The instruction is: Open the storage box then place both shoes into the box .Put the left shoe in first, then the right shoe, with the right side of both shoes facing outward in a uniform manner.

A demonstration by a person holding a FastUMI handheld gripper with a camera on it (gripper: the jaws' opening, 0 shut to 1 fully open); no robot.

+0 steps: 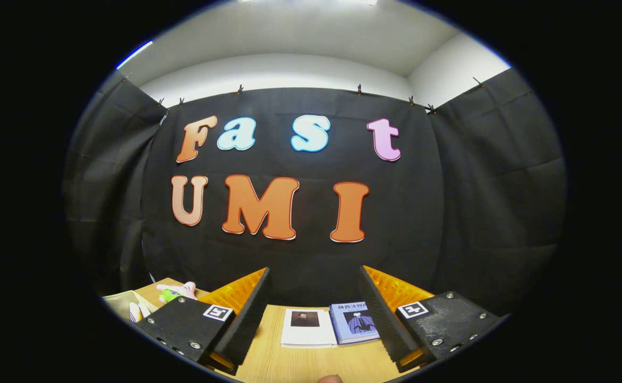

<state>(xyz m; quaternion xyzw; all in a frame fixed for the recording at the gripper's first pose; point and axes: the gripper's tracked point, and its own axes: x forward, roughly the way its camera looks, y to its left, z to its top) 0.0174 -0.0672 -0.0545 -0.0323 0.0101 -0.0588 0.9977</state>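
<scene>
The gripper (313,314) is wide open and holds nothing. Between its fingers, on the wooden table (311,364), lie a white book (308,328) and a blue book (354,323) with unreadable cover writing. Left of the fingers lies a soft toy (176,291).

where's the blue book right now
In the gripper view the blue book lies flat on the wooden table, beyond the open gripper, beside the white book and close to one finger.
</scene>
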